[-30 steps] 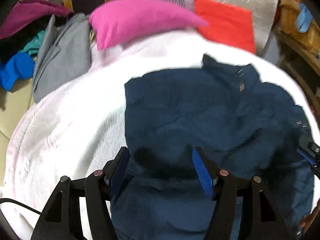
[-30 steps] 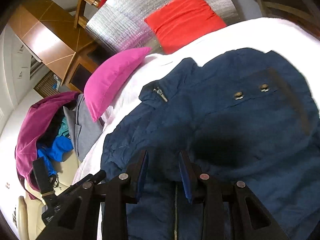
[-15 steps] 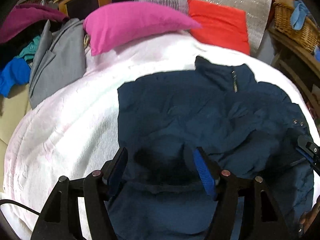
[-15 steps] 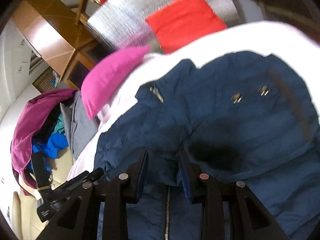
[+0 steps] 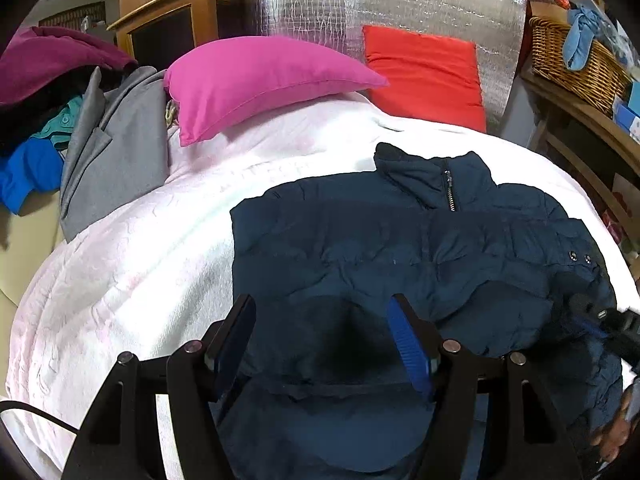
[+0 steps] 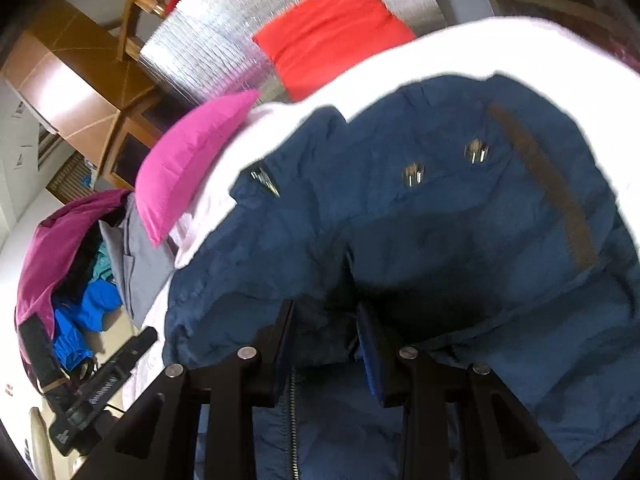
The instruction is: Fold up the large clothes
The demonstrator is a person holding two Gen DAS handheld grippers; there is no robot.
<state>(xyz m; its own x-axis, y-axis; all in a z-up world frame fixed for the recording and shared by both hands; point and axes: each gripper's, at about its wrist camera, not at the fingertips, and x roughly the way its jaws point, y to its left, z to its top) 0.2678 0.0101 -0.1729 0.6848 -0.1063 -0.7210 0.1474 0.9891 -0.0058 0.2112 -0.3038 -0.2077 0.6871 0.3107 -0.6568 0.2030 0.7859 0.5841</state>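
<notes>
A: Logging position first. Where is the jacket (image 5: pixel 400 248) relative to the left claw (image 5: pixel 320 332)?

B: Directly ahead of and beneath it. Jacket lies spread on the white blanket (image 5: pixel 132 280), and the fingers stand wide apart over its lower part, nothing between them but fabric lying below. No grip visible.

A: Right claw (image 6: pixel 326 336)?

B: Fingers are narrower apart, gap partly closed, and a raised fold of the jacket (image 6: pixel 400 240) sits between them near the zipper (image 6: pixel 294 420). Whether the pads actually pinch the cloth: cannot tell, the frame is blurred.

A: Orientation of the jacket?

B: Collar (image 5: pixel 432 176) points away from the left claw, toward the pink pillow (image 5: pixel 256 80) and red pillow (image 5: pixel 424 76); hem is nearest the claw. Long axis runs from claw to collar. A folded section overlaps the lower front, just ahead of the fingertips.

A: Details on the right-hand side?

B: Two metal snaps (image 6: pixel 412 174) ahead and right of the right claw, a brown strip (image 6: pixel 544 184) beyond them.

A: Any readable writing or brand?

B: None legible on the jacket. Lettering on the left claw, seen at lower left of the right wrist view, is too blurred to read.

A: Surroundings?

B: Pile of clothes (image 5: pixel 52 120) far left of the left claw; wicker basket (image 5: pixel 576 60) far right.
</notes>
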